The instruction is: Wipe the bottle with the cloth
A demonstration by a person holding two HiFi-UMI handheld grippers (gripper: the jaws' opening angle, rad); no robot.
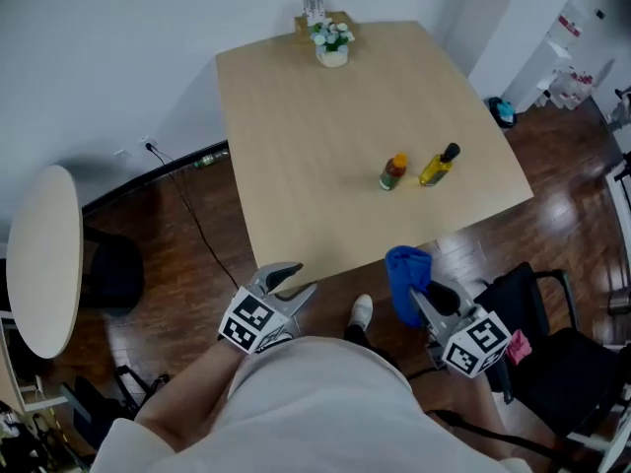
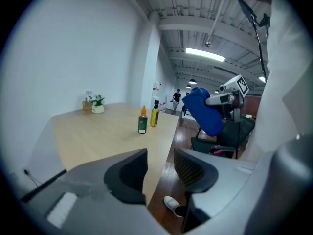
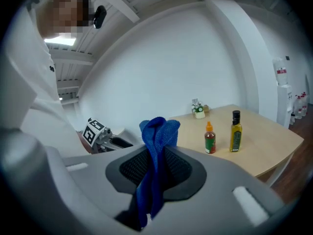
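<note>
Two bottles stand near the right edge of the wooden table [image 1: 296, 136]: a small red sauce bottle [image 1: 392, 172] with an orange cap and a yellow oil bottle [image 1: 439, 166] with a black cap. Both also show in the left gripper view, sauce bottle [image 2: 142, 120] and oil bottle [image 2: 154, 114], and in the right gripper view, sauce bottle [image 3: 210, 138] and oil bottle [image 3: 235, 132]. My right gripper [image 1: 430, 304] is shut on a blue cloth [image 1: 407, 282], which sticks up between the jaws [image 3: 156, 131]. My left gripper [image 1: 296, 286] is open and empty. Both grippers hover off the table's near edge, short of the bottles.
A white pot of flowers [image 1: 332, 45] and a small box stand at the table's far edge. A black chair [image 1: 552, 333] is at the right, a round white table [image 1: 44, 254] at the left. A cable runs over the dark floor. A shoe [image 1: 361, 311] shows below.
</note>
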